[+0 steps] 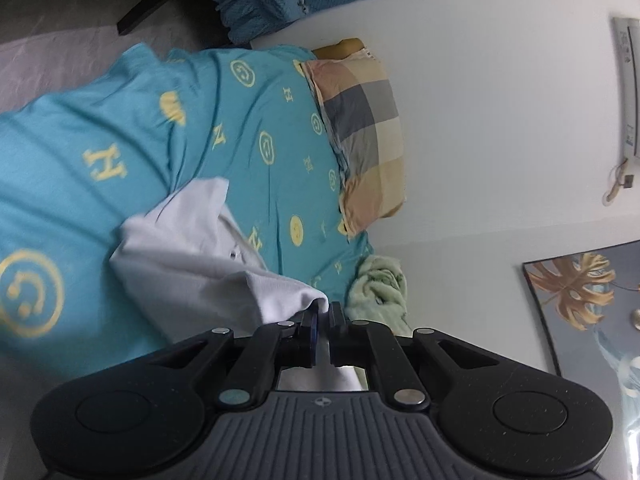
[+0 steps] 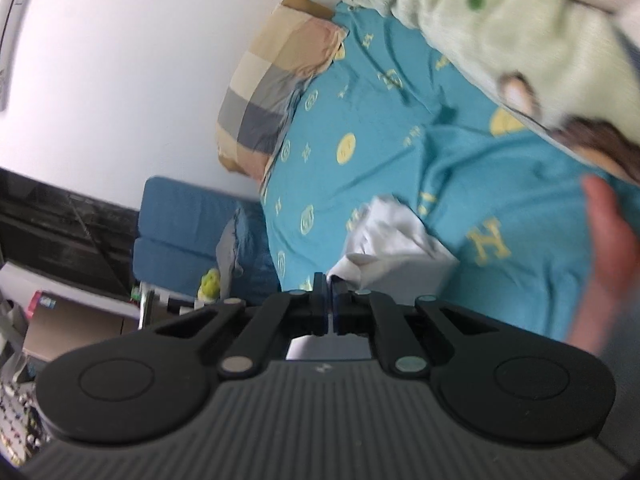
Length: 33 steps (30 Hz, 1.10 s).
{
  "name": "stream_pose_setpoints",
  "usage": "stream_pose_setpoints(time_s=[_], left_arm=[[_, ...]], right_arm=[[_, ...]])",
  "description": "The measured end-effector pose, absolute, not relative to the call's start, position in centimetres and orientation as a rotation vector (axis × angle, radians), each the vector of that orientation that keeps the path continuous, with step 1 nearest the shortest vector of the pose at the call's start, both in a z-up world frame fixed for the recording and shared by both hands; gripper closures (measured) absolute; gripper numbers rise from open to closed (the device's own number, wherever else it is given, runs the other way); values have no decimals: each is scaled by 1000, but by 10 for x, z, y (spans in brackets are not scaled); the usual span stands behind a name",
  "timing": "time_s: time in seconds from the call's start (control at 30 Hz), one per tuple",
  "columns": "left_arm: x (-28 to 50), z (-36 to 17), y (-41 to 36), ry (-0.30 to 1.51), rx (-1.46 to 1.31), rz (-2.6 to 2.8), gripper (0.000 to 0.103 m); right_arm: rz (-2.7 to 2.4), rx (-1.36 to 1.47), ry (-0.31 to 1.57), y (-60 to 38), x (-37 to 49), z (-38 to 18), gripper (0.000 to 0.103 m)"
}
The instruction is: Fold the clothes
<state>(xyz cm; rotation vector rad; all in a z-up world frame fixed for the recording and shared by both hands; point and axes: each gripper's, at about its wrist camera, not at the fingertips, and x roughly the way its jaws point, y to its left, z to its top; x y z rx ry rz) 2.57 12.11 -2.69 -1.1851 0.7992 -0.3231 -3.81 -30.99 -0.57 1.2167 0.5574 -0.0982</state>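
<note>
Both cameras sit just behind their own tool and look forward along its fingers, with the view rolled sideways so the wall and bed run at a slant. The left wrist view has the left tool [image 1: 323,316] close at the bottom edge, facing across the bed [image 1: 256,120] toward the checked pillow [image 1: 360,136] and the white wall [image 1: 500,100]. The right wrist view, behind the right tool [image 2: 329,286], faces the same way from the opposite side. Both views share the bed, the pillow [image 2: 276,92] and the white garment [image 1: 192,256] near the tips; the blurred right edge perhaps shows a hand [image 2: 608,240].
</note>
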Motion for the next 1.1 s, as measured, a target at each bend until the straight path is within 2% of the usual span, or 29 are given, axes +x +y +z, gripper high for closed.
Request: stream_pose_setpoints(time_s=[0.23, 0.43, 0.67, 0.8, 0.9, 0.97, 1.07, 1.1], left_arm=[[127, -62, 101, 836, -1080, -274, 97], [214, -92, 83, 866, -989, -232, 97], [255, -142, 82, 933, -930, -205, 97], [258, -146, 82, 928, -893, -223, 97], [250, -132, 80, 899, -807, -251, 85], [245, -122, 78, 878, -749, -268, 62], [228, -102, 69, 822, -638, -303, 50], [222, -96, 64, 805, -590, -311, 46]], right_arm=[[-180, 1188, 606, -324, 79, -24, 98], [-214, 1162, 687, -330, 153, -76, 98], [-223, 1081, 788, -326, 204, -128, 98], [-218, 1055, 811, -323, 213, -139, 98], [-173, 1008, 799, -319, 212, -133, 96], [-144, 956, 778, -315, 210, -125, 95], [-94, 849, 746, -305, 206, -107, 93], [-78, 799, 732, -301, 204, -100, 86]])
